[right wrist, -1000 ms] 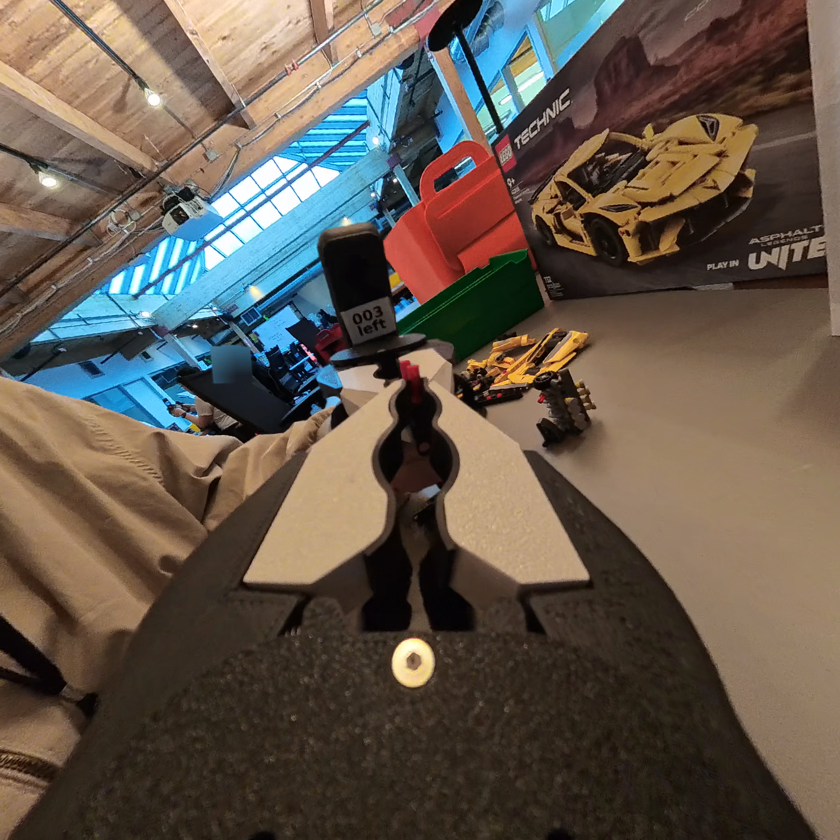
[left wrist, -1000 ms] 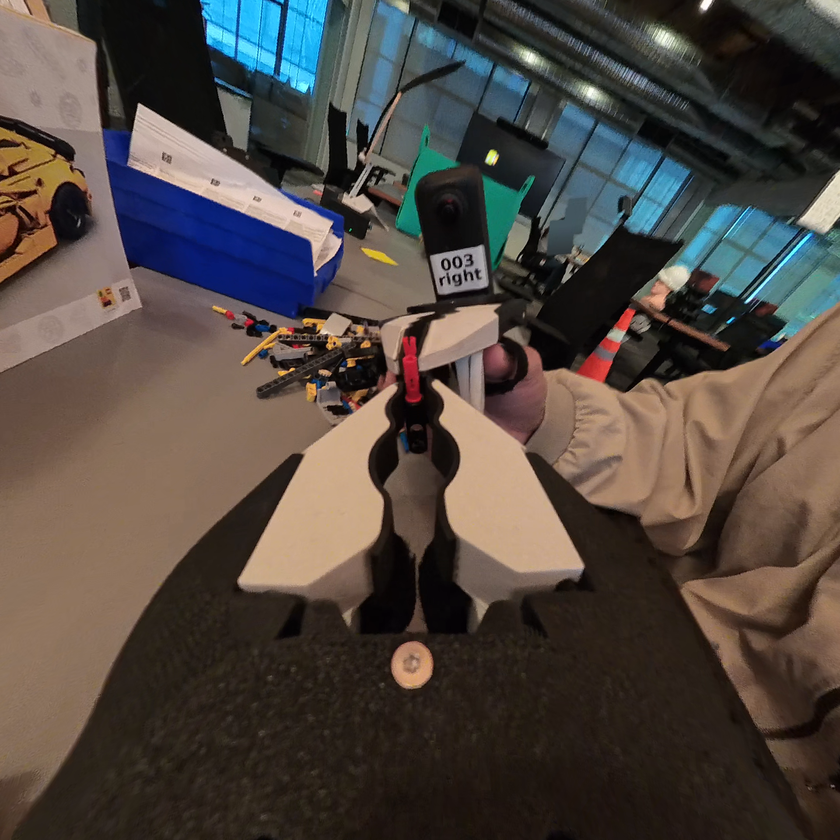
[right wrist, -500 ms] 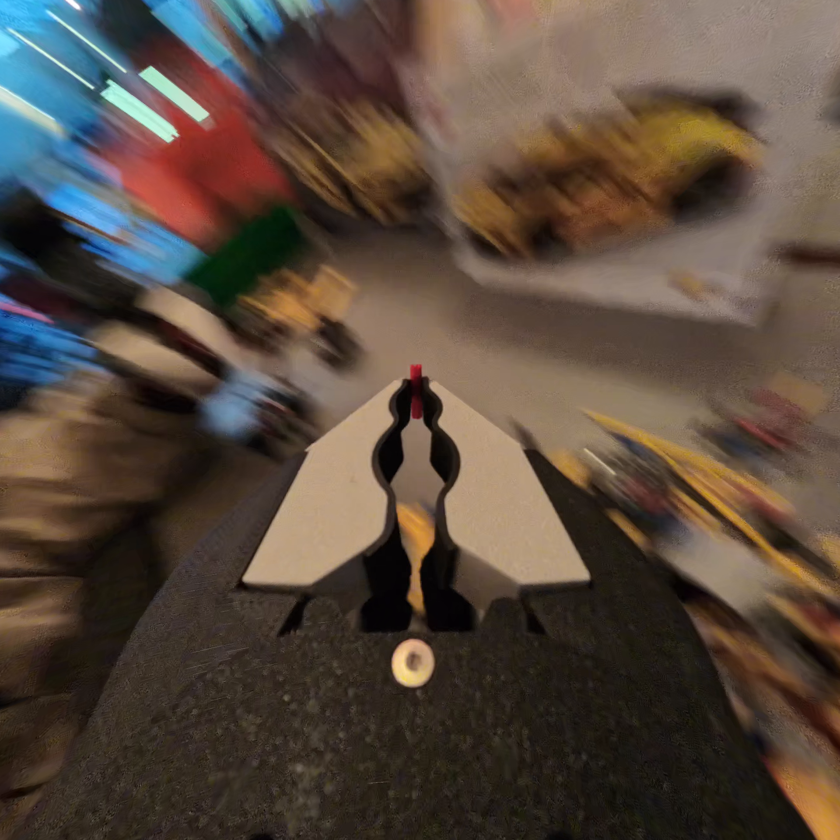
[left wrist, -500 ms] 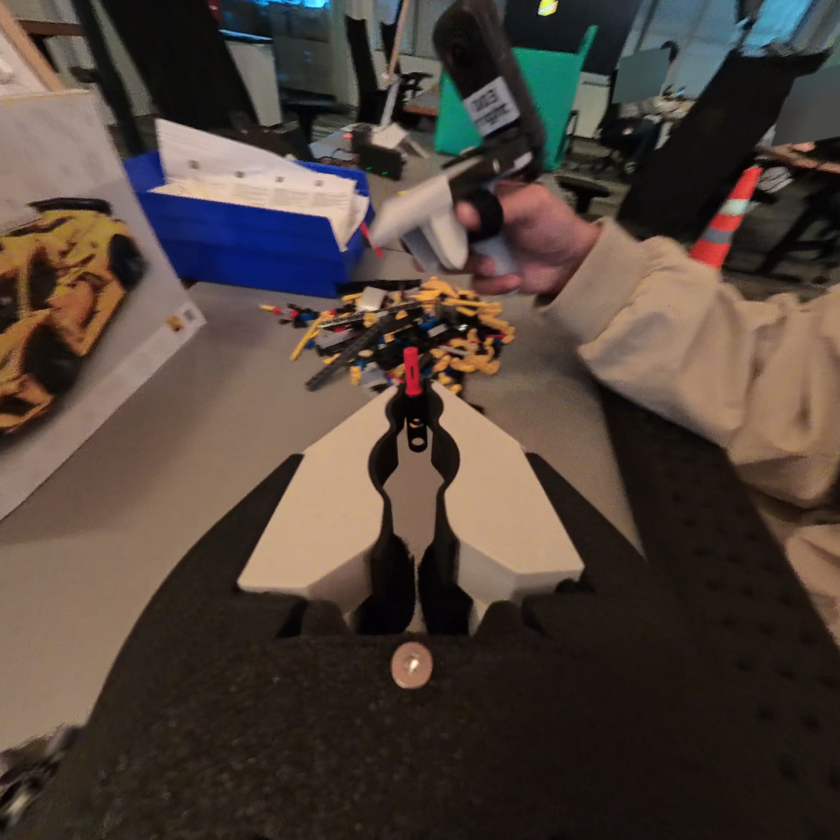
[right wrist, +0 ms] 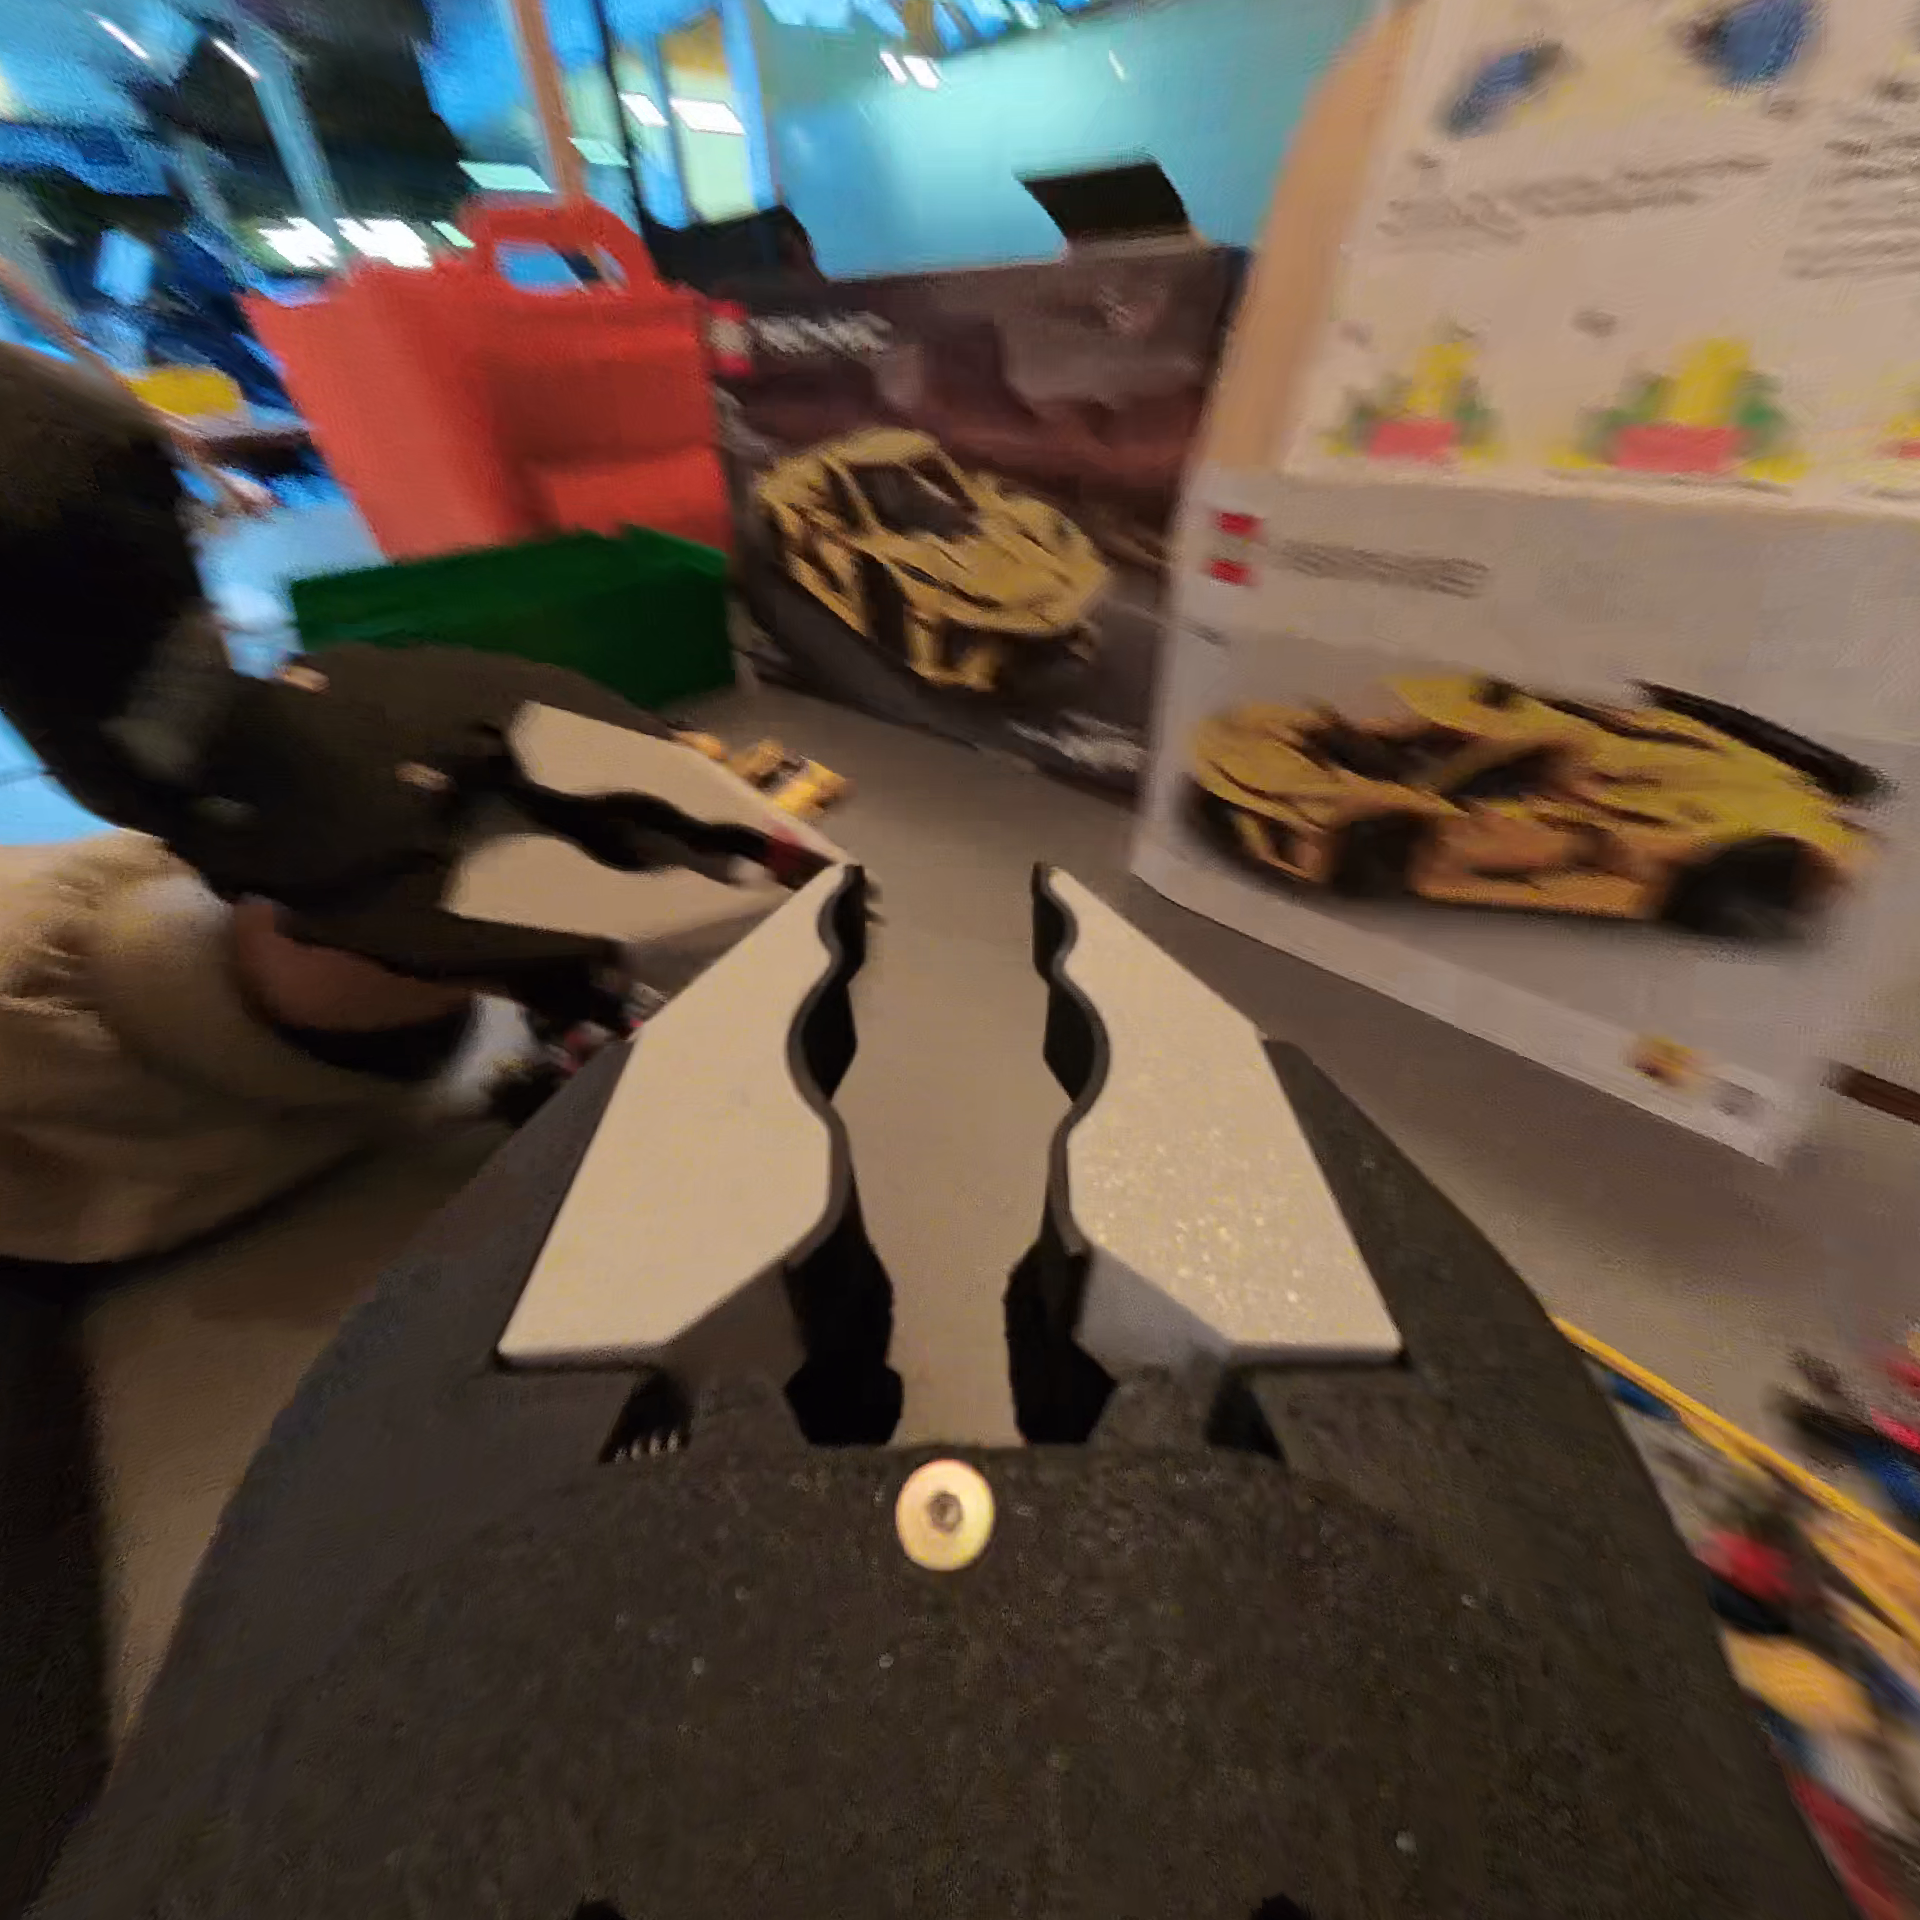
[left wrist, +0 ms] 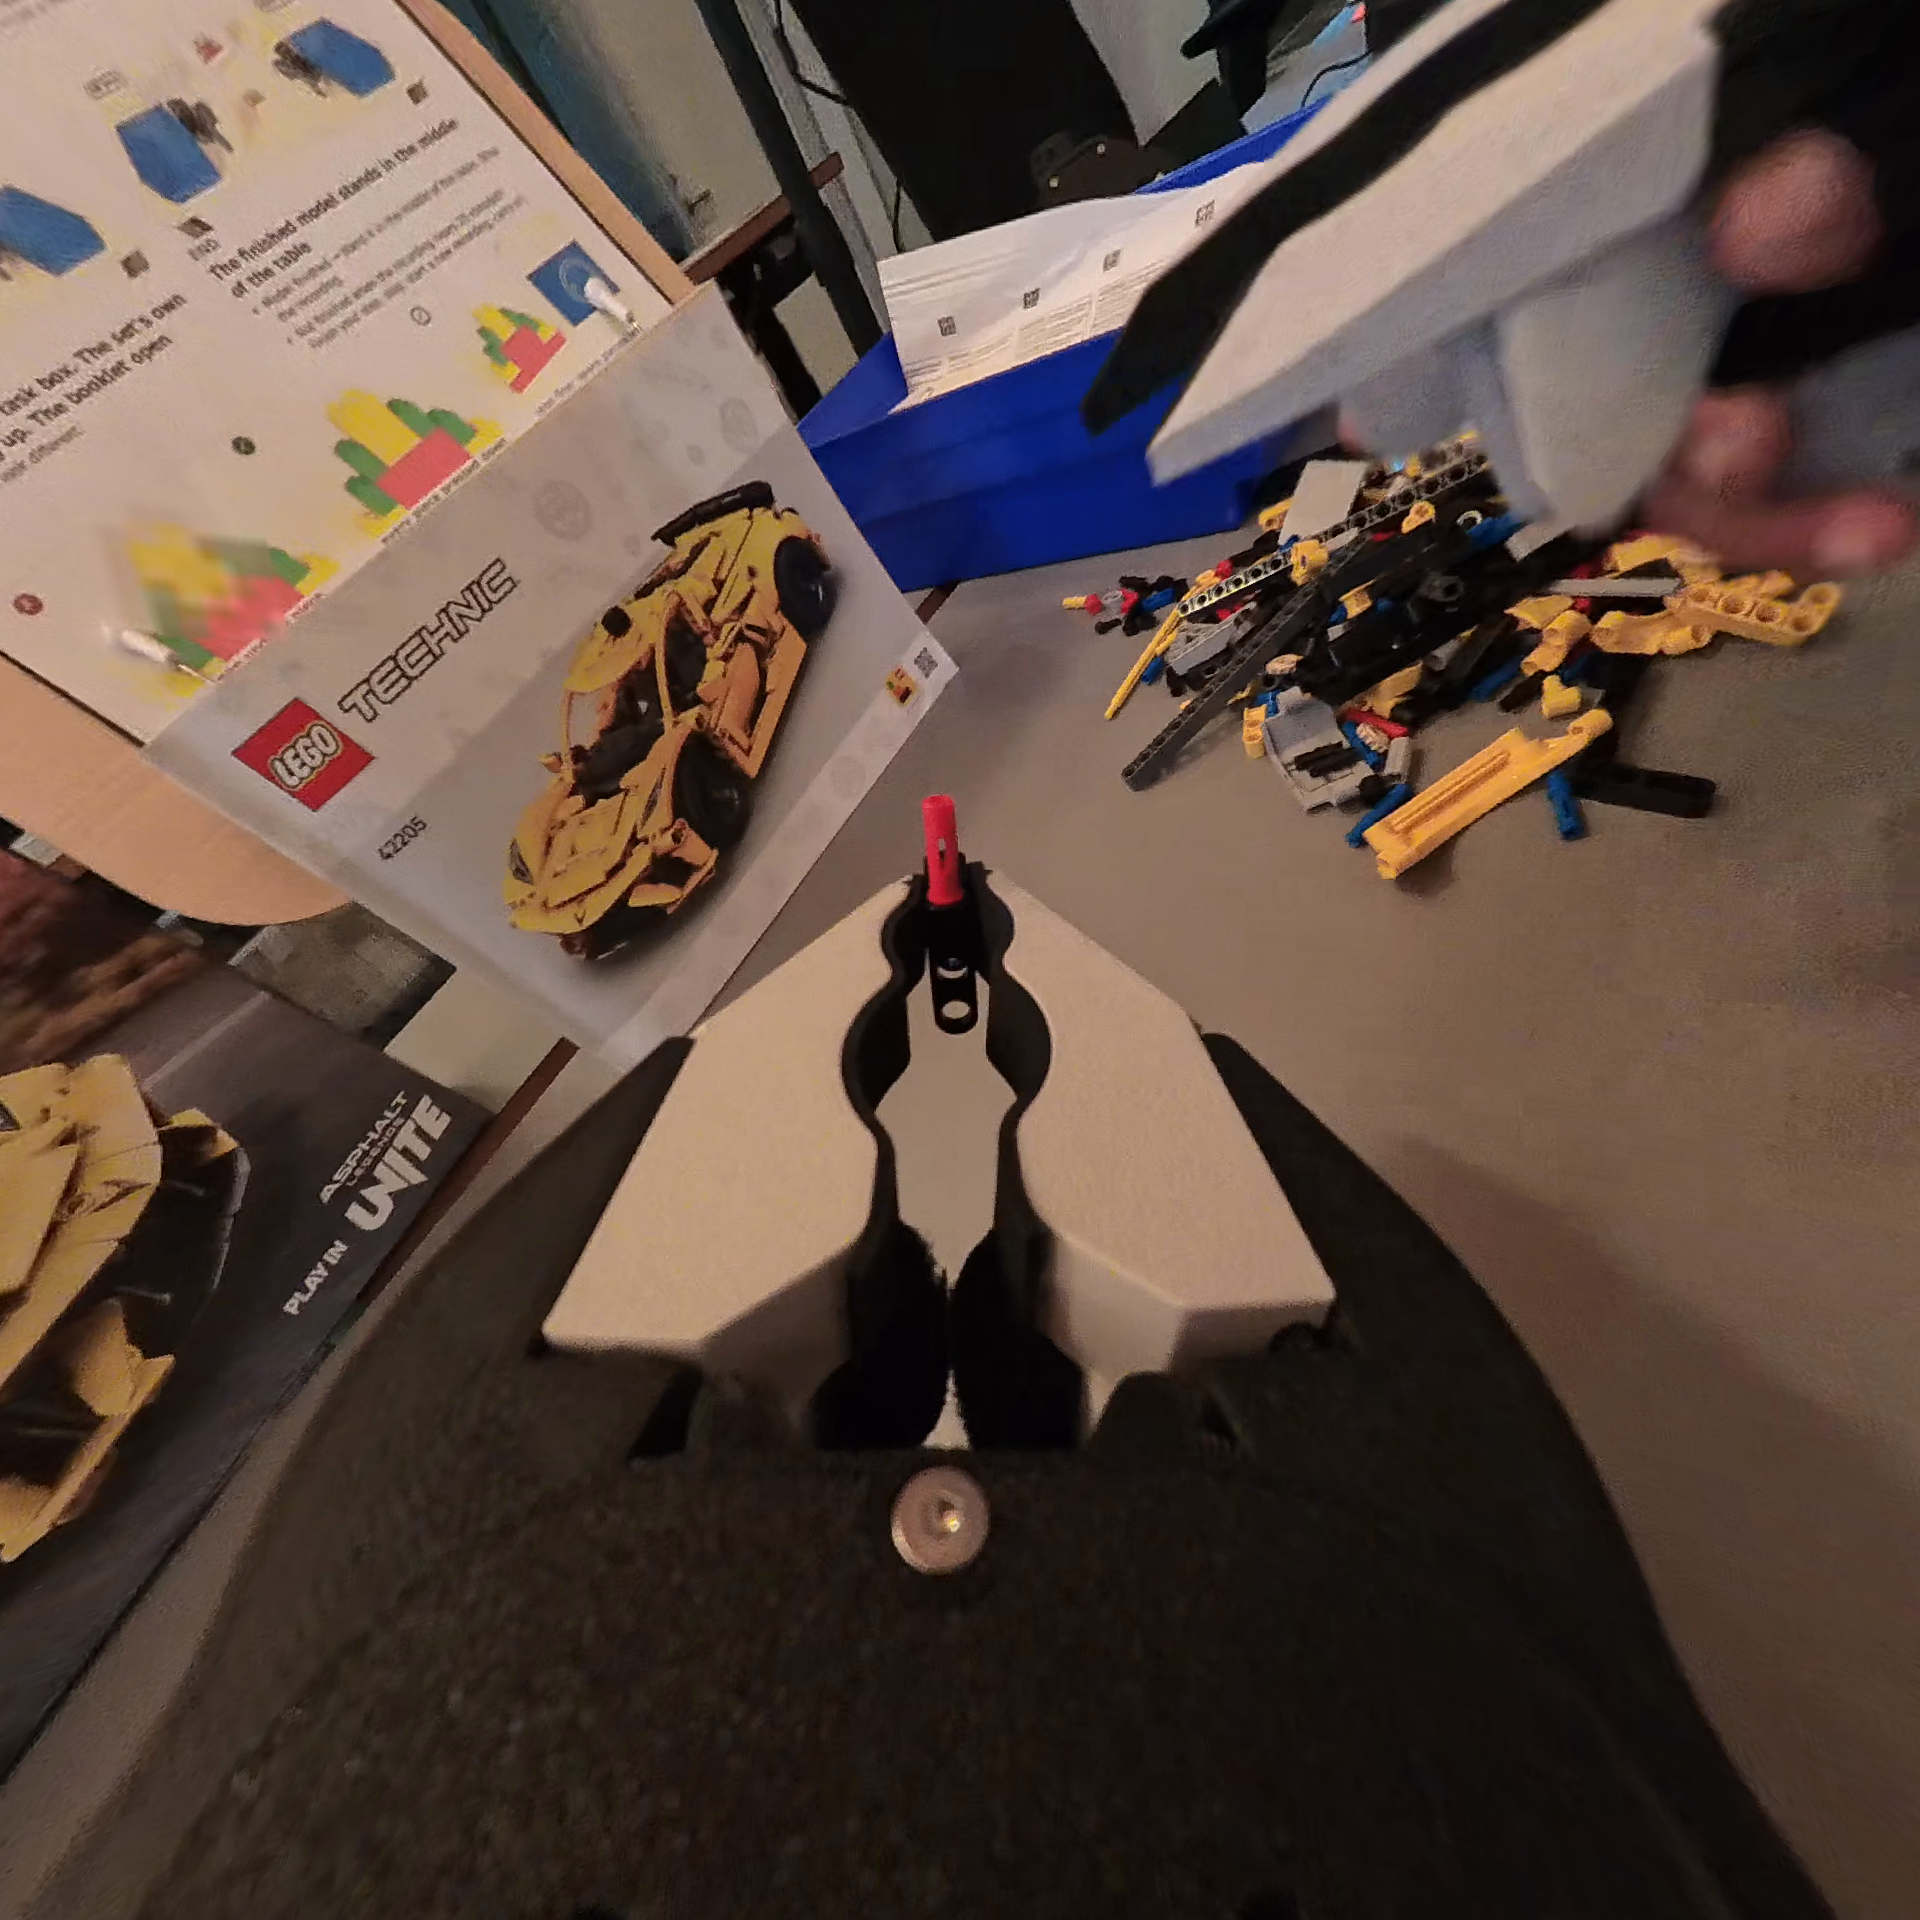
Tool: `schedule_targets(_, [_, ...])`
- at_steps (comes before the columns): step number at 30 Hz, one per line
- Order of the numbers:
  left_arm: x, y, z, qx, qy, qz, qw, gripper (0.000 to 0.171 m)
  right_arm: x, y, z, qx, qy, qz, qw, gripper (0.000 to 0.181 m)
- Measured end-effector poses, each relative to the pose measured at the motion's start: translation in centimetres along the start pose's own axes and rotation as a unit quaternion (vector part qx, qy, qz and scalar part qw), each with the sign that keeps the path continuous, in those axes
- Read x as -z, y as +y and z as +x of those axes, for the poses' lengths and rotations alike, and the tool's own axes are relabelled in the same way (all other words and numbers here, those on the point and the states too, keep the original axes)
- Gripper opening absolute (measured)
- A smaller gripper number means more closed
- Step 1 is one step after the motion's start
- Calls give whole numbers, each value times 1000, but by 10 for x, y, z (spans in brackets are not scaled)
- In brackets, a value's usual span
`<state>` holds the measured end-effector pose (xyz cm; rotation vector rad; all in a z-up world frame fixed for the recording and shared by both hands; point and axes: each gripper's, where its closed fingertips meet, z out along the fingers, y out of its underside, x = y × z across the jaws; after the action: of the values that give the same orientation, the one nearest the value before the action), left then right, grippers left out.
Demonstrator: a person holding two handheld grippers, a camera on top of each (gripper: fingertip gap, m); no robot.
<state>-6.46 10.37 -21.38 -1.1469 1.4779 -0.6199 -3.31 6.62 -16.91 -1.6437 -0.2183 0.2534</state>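
Observation:
My left gripper (left wrist: 943,894) is shut on a small black connector (left wrist: 954,982) with a red pin (left wrist: 938,847) sticking out past the fingertips, held above the grey table (left wrist: 1351,1039). My right gripper (right wrist: 948,883) is open and empty, pointing over the table toward the booklet. It shows blurred in the left wrist view (left wrist: 1403,291), above the pile of loose yellow, black and blue pieces (left wrist: 1434,644). The left gripper (right wrist: 800,857) shows in the right wrist view, just left of my right fingertips.
An instruction booklet with a yellow car (left wrist: 582,707) leans on a board with printed sheets (left wrist: 260,260). The set's box (left wrist: 156,1247) stands to its left. A blue bin with papers (left wrist: 1018,478) stands behind the pile. A green bin (right wrist: 520,613) and a red bag (right wrist: 499,364) stand farther off. The left gripper's tips are roughly 7 centimetres from the right gripper's.
The grippers were tip to tip on the pin and connector, then drew apart. My right gripper swung right, opened, and the red piece at its tip is gone. My left turned left, still holding its piece.

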Motion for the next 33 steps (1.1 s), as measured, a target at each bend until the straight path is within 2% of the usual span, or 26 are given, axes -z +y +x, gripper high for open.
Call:
schedule_targets(2, [0, -4, 5, 5, 7, 6, 1000, 8, -20, 0, -33, -3, -15, 27, 1000, 29])
schedule_targets(4, [2, -9, 6, 10, 6, 17, 1000, 7, -32, 6, -47, 1, -16, 28, 999, 30])
schedule_targets(7, [7, -19, 6, 8, -3, 33, 999, 7, -36, 6, -45, -16, 0, 29, 999, 28])
schedule_targets(9, [10, -25, 6, 3, -7, 45, 999, 7, -36, 2, -49, -53, -26, 43, 997, 22])
schedule_targets(12, [12, -30, 9, 1, -7, 52, 999, 8, -36, -3, -53, -54, -41, 51, 996, 4])
schedule_targets(14, [15, -35, 9, 6, -7, 65, 998, 7, -33, -7, -54, -35, -46, 56, 997, 2])
schedule_targets(16, [18, -40, 9, 28, -7, 81, 996, 8, -29, -14, -53, -80, -67, 67, 992, 3])
schedule_targets(20, [18, -51, 11, 12, -19, 93, 995, 8, -17, -26, -36, -234, -123, 126, 956, 2])
schedule_targets(22, [18, -57, 10, -2, -28, 97, 995, 8, -14, -31, -32, -321, -165, 161, 919, 2])
schedule_targets(24, [21, -60, 7, -30, -53, 103, 993, 8, -14, -35, -32, -403, -215, 183, 870, 2])
schedule_targets(25, [21, -59, 5, -45, -67, 99, 992, 7, -15, -36, -35, -442, -250, 187, 841, 2])
schedule_targets(26, [20, -56, 5, -54, -71, 90, 992, 8, -16, -33, -33, -463, -260, 179, 828, 1])
schedule_targets(27, [20, -53, 4, -52, -75, 82, 992, 8, -18, -29, -32, -443, -243, 167, 847, 2])
schedule_targets(30, [30, -64, 4, -72, -96, 113, 986, 10, -19, -31, -34, -325, -181, 137, 918, 2])
schedule_targets(33, [26, -60, 3, -71, -95, 95, 988, 10, -24, -26, -37, -303, -167, 113, 931, 2])
